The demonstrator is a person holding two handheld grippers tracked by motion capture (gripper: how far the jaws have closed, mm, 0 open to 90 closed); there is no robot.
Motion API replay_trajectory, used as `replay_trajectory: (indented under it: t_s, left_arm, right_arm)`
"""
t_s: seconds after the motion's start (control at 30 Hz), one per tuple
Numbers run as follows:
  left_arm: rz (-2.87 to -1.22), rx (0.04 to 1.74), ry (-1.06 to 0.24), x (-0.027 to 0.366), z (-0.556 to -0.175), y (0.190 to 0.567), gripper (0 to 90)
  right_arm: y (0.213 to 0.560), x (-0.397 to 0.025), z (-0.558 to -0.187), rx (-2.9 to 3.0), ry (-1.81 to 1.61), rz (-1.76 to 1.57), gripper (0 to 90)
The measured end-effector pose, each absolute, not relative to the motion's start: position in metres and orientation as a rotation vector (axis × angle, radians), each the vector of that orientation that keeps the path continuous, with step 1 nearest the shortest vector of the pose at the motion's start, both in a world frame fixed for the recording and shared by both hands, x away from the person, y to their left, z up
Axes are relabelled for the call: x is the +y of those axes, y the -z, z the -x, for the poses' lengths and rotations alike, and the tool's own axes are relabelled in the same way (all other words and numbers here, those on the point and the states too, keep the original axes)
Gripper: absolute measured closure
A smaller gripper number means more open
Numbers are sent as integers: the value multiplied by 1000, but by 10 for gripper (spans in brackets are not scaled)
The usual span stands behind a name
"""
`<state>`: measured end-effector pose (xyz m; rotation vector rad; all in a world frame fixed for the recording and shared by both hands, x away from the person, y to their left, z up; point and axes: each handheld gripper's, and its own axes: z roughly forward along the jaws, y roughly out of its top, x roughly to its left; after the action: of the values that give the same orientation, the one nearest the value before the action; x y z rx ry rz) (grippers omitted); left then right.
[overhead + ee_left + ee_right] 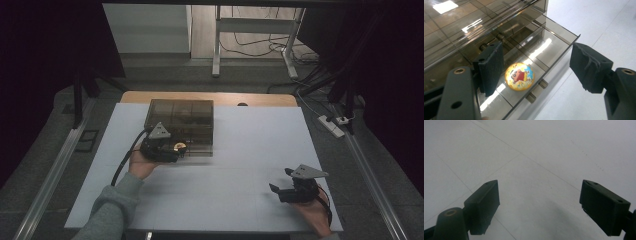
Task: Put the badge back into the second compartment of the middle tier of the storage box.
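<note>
While both grippers gape empty, one round badge lies between the left gripper jaws, in one open drawer.

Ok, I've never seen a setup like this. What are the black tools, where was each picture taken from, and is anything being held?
A person sits at a white table with hand-held tongs in each hand; there is no robot arm. The high view looks down from above the person. Each of the other two pictures comes from a camera riding on one tool, looking along its two black jaws.

On the table stands a smoky see-through box with its drawer pulled out. In the drawer lies a round yellow cartoon badge.

The left tongs hover open over the drawer, with the badge between the jaws but not pinched. The right tongs are open over bare table. Nothing is held.
</note>
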<state>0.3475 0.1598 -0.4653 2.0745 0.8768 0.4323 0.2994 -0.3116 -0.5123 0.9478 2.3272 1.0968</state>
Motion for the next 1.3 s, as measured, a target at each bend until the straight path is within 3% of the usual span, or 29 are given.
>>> replay_trajectory:
  t_s: [1.3]
  left_arm:
    - [-2109,910,-389,196,-279,498,264]
  right_arm:
    - [512,-311,-298,2325,-1107,-941,161]
